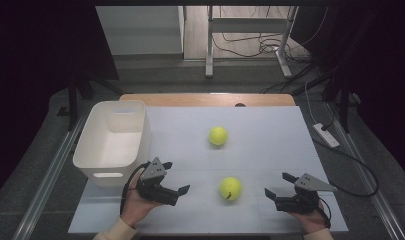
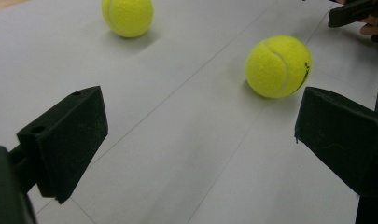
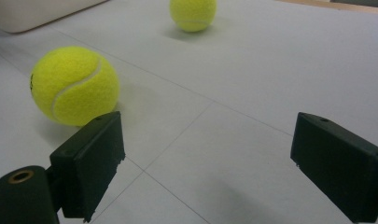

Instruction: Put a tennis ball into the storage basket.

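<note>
Though near ball (image 2: 276, 66) bears black print, unreadable.

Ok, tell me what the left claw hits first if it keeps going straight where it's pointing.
Probably nothing: the left claw points between the two fuzzy yellow tennis balls, the nearer just right of its line, the farther left. Depth is hard to judge.

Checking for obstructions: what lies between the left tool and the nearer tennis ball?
Nothing: in the high view, only bare white table separates the left tool from the nearer tennis ball.
</note>
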Demonstrator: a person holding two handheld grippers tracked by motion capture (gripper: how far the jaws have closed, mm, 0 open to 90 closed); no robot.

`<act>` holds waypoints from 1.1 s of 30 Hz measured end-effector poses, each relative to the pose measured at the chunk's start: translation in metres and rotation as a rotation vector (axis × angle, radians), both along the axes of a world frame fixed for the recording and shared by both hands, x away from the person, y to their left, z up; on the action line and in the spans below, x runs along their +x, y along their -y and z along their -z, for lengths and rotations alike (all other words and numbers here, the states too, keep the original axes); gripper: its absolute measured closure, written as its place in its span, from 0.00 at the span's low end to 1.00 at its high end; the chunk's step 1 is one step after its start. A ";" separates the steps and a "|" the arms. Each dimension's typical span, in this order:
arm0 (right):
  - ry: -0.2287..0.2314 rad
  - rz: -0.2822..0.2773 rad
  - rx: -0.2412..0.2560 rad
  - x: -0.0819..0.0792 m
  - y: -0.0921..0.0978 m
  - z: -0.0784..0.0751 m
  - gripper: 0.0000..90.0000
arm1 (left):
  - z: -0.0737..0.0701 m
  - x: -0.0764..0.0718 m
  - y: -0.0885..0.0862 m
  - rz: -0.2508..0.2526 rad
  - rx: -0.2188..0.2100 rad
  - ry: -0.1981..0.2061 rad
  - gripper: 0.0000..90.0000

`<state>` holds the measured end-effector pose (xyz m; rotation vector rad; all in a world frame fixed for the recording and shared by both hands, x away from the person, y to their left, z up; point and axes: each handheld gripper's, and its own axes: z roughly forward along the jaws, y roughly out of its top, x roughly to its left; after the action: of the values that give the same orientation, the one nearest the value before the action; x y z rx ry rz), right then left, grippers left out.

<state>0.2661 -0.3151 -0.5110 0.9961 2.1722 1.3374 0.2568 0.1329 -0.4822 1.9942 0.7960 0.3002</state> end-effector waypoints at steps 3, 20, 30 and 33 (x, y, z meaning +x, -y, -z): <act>0.000 0.000 0.001 0.001 0.000 0.000 0.11 | -0.002 0.003 0.002 0.006 0.001 -0.005 0.04; -0.002 0.001 -0.008 0.001 0.000 0.001 0.11 | -0.011 0.014 0.017 0.049 -0.018 -0.011 0.03; -0.004 0.003 -0.007 0.001 0.000 0.001 0.11 | -0.013 0.020 0.030 0.089 -0.006 -0.025 0.03; -0.004 0.004 -0.006 0.001 0.000 0.001 0.11 | -0.013 0.022 0.034 0.099 -0.008 -0.029 0.03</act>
<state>0.2676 -0.3150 -0.5121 1.0010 2.1754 1.3274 0.2787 0.0994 -0.4693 2.0272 0.7126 0.2105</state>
